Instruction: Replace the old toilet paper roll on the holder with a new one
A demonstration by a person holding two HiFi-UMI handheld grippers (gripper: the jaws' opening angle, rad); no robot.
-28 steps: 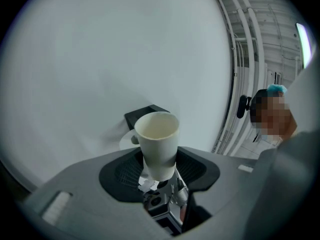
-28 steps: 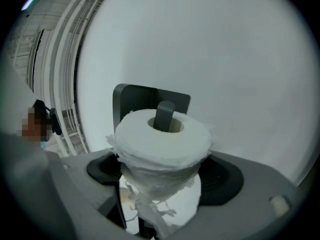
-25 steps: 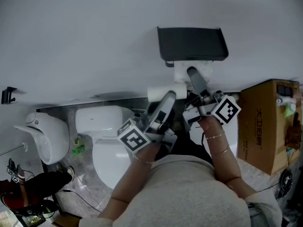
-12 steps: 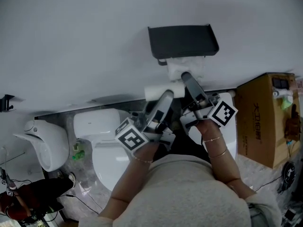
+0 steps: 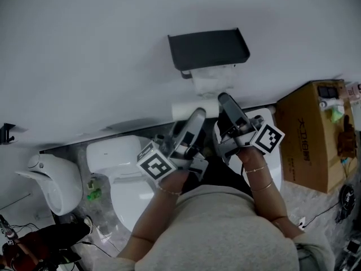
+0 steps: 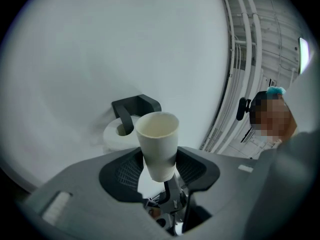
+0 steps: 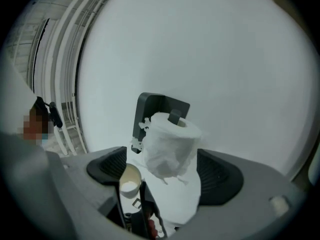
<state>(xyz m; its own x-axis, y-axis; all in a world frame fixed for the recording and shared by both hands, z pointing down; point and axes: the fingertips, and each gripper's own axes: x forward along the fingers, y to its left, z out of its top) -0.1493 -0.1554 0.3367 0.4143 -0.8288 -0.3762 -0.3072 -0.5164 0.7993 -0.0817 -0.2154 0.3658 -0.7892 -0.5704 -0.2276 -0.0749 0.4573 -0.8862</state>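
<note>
A dark grey holder (image 5: pixel 208 48) hangs on the white wall with a full white toilet roll (image 5: pixel 211 83) on its arm. In the right gripper view that roll (image 7: pixel 170 141) sits on the holder (image 7: pixel 157 108), a loose tail of paper hanging down. My right gripper (image 5: pixel 225 101) is just short of the roll; its jaws (image 7: pixel 165 171) stand apart, open, without pressing on it. My left gripper (image 5: pixel 196 117) is shut on the empty cardboard tube (image 5: pixel 189 109), held crosswise to the left of the roll. The tube (image 6: pixel 157 144) stands upright between the pads (image 6: pixel 122 174).
A white toilet (image 5: pixel 121 168) stands below left of the holder, with a rounded white fixture (image 5: pixel 51 171) further left. A cardboard box (image 5: pixel 307 134) is at the right. White rails (image 6: pixel 245 59) run up the side wall. A person (image 6: pixel 272 115) stands by the rails.
My right gripper has drawn back from the roll on the holder. The left gripper keeps its hold on the empty tube and stays beside it.
</note>
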